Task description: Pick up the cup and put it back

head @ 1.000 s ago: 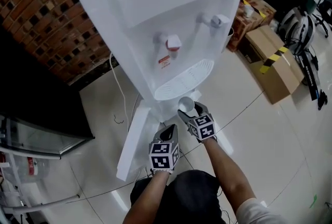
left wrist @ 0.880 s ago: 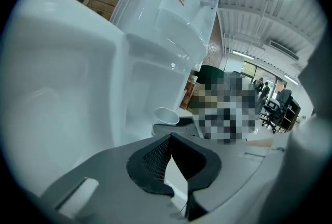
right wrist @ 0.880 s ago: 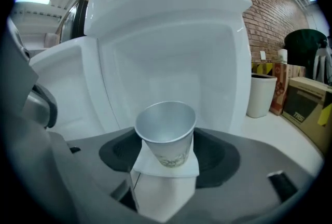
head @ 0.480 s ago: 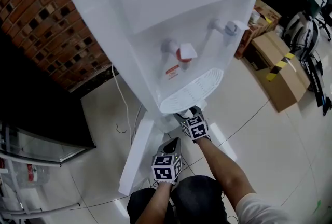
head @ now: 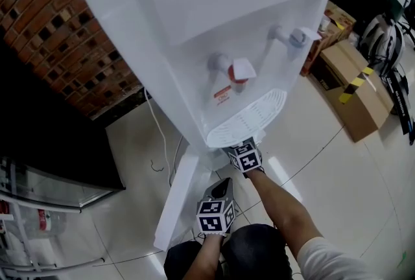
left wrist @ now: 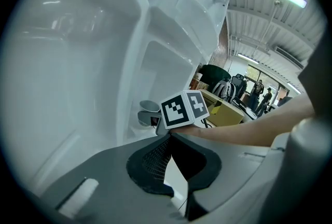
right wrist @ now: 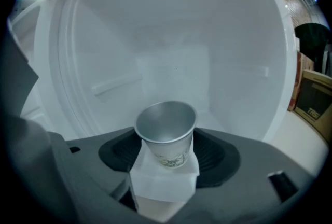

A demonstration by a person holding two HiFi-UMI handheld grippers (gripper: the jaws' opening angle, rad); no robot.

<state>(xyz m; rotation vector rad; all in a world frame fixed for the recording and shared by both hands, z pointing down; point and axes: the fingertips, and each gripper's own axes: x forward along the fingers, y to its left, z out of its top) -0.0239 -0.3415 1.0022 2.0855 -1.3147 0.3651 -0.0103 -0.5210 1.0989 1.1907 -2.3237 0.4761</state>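
**Cup held at the mouth of the dispenser's lower compartment**

The cup (right wrist: 167, 134) is a small, tapered, metal-grey cup with a faint pattern low on its wall. It stands upright with its mouth open to the top. It sits between the two jaws of the right gripper (right wrist: 167, 153). The jaws stand wide, with a dark pad closed against each side of the cup, so the claw has hold of it. A white block (right wrist: 163, 181) shows just beneath the cup, between the jaws. Whether the cup's base touches any shelf cannot be told.

Behind the cup, on the far side, is the pale white inside of the lower compartment of a water dispenser (head: 194, 13). In the head view the right gripper's marker cube sits just under the near edge of the round, slotted drip tray (head: 249, 118). The cup itself is hidden there. Above the tray are a red tap (head: 241, 70) and, further right, a white tap (head: 295, 35).

The left gripper (left wrist: 170, 150) hangs nearer the person and a little to the left, well apart from the cup. Its jaws are drawn together at the tips and nothing is between them. To its left the compartment's white door (head: 176, 201) stands open over the tiled floor (head: 130, 142).

A brick wall (head: 58, 32) lies at the far left, and a cardboard box (head: 353, 87) sits on the floor at the right.
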